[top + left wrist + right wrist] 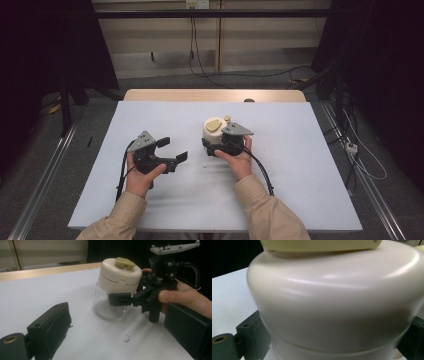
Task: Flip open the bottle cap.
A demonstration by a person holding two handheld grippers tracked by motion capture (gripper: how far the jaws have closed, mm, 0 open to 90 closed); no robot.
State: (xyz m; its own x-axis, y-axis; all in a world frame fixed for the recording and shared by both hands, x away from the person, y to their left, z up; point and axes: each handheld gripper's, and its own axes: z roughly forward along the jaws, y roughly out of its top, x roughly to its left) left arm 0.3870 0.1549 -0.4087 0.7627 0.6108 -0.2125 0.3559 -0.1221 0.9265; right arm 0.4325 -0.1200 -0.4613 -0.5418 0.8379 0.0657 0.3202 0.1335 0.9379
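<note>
A jar (214,129) with a clear glass base, a cream lid and an olive knob on top stands upright at the middle of the white tabletop (300,175). My right gripper (212,143) is shut on the jar, with its jaws clamped just below the lid. The left gripper view shows the jar (117,282) and the right gripper (119,299) gripping it from the side. The cream lid (337,302) looms close in the right gripper view, between the right gripper (332,340) jaws. My left gripper (172,149) hovers open to the left of the jar, holding nothing.
A few dark crumbs (127,338) lie on the tabletop in front of the jar. A wooden table edge (210,95) runs along the back. Cables (360,150) trail over the floor to the right and behind.
</note>
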